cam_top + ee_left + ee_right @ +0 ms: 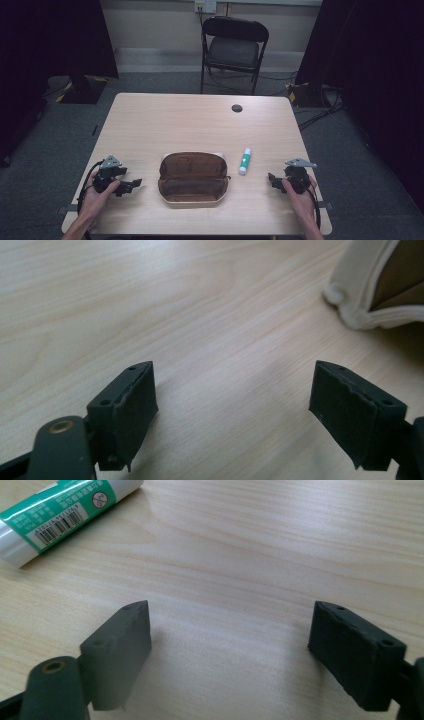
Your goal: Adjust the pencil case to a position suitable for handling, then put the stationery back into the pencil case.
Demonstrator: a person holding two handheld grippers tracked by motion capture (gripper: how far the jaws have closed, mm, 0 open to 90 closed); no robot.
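An open brown pencil case (193, 179) with a cream rim lies near the table's front edge, centre. A white and green glue stick (245, 160) lies just right of it. My left gripper (134, 184) rests on the table left of the case, jaws open with nothing between them; the case's cream corner (370, 295) shows at the upper right of the left gripper view. My right gripper (272, 180) sits right of the glue stick, jaws open and empty. The glue stick (60, 517) lies at the upper left of the right gripper view.
The wooden table (200, 125) has a dark round cable hole (237, 108) toward its far edge. A black folding chair (233, 47) stands behind the table. Dark curtains hang at both sides, and cables run on the floor at the right.
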